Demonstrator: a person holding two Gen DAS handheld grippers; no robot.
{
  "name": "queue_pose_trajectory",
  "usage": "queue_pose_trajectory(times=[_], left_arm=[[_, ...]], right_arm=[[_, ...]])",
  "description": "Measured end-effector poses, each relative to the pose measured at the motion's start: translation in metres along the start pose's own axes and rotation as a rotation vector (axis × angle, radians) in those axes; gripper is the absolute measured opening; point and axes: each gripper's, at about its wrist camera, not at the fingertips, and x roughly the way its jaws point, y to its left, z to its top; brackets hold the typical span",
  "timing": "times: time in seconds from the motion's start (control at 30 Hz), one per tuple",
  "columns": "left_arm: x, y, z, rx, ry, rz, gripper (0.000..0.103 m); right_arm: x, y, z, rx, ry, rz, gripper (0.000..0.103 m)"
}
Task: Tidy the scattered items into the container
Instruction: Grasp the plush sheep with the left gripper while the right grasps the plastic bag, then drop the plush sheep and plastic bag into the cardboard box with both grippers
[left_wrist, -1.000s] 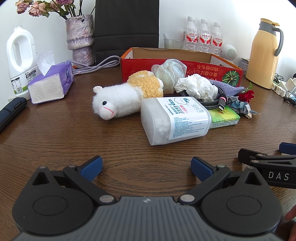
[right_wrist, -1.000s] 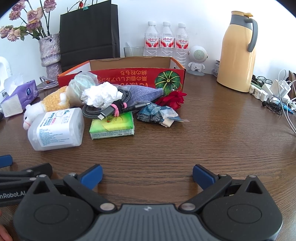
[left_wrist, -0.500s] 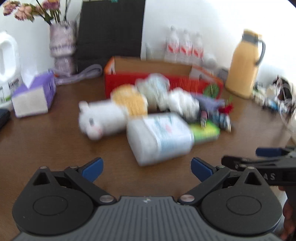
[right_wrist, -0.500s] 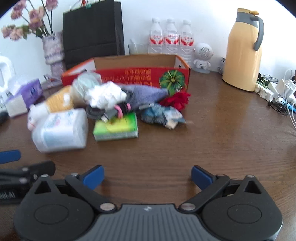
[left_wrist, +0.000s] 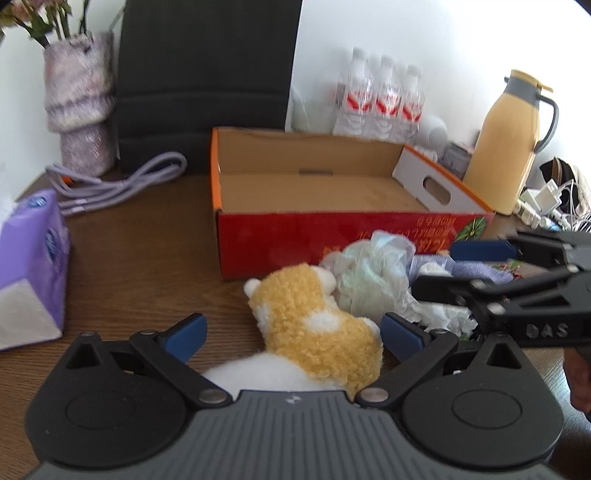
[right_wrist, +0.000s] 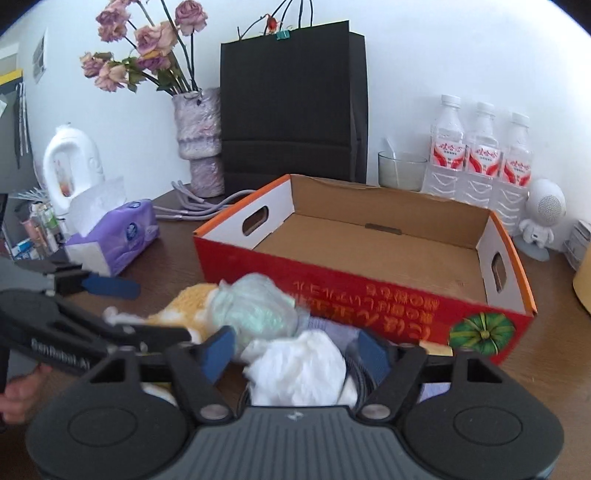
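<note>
Left gripper (left_wrist: 291, 334) tilted down over plush toy (left_wrist: 314, 325) at lower centre, fingers spread, not pressing. Right gripper (right_wrist: 295, 354) angled down, fingers just narrowed around crumpled white tissue (right_wrist: 299, 369); contact unclear. Empty red box (right_wrist: 369, 295) sits behind the pile on tabletop (left_wrist: 140, 258).

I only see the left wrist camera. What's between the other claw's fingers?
Observer: A crumpled white tissue lies between the fingers of the right claw. Its jaws have just been closing but are not pressing it yet.
Child: What's behind the purple tissue box?
Observer: A white jug stands there.
Child: Does the box have a handle hole at its left end?
Observer: Yes, an oval cut-out.
</note>
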Motion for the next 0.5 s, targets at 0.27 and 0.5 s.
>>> queue_pose_trajectory(times=[0.27, 0.5], left_arm=[[0.003, 0.014, -0.008, 0.009, 0.045, -0.05, 0.069], [-0.044, 0.022, -0.002, -0.043, -0.068, 0.015, 0.063]], right_arm=[[0.042, 0.007, 0.021, 0.015, 0.093, 0.189, 0.067], [0.046, 0.009, 0.029, 0.14, 0.073, 0.263, 0.018]])
